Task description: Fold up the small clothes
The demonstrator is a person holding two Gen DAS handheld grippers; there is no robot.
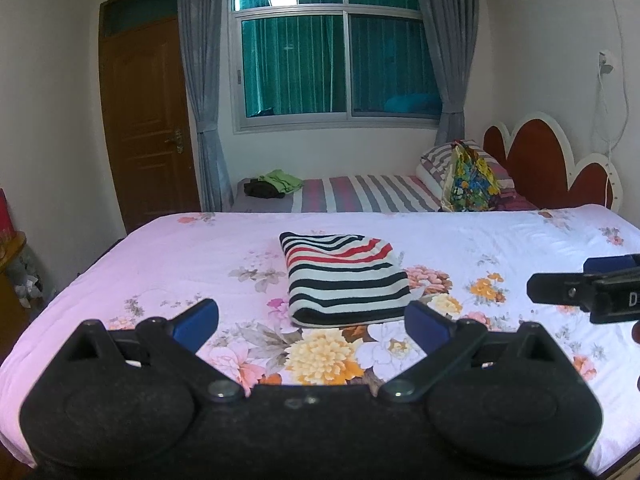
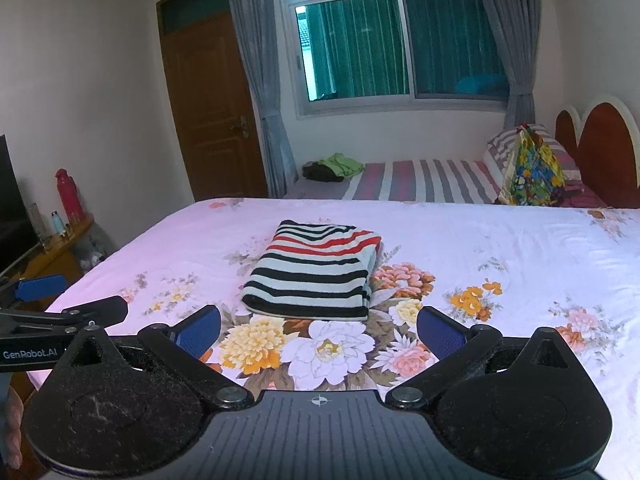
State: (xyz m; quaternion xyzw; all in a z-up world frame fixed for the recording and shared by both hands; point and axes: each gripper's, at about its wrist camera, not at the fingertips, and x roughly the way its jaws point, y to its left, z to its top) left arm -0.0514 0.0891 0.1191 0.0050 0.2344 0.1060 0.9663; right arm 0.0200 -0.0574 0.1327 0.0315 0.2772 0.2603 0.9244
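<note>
A small striped garment (image 1: 344,278), black, white and red, lies folded into a neat rectangle on the pink floral bed cover (image 1: 160,264). It also shows in the right wrist view (image 2: 316,270). My left gripper (image 1: 312,322) is open and empty, held just short of the garment's near edge. My right gripper (image 2: 318,330) is open and empty, also just short of the garment. The right gripper shows at the right edge of the left wrist view (image 1: 560,284). The left gripper shows at the left edge of the right wrist view (image 2: 80,300).
A second bed with a striped sheet (image 1: 360,198) stands behind, with green and dark clothes (image 1: 276,184), a pillow and a colourful bag (image 1: 470,178). A wooden door (image 1: 148,120), window and curtains lie beyond. A side cabinet with a red bottle (image 2: 68,194) stands left.
</note>
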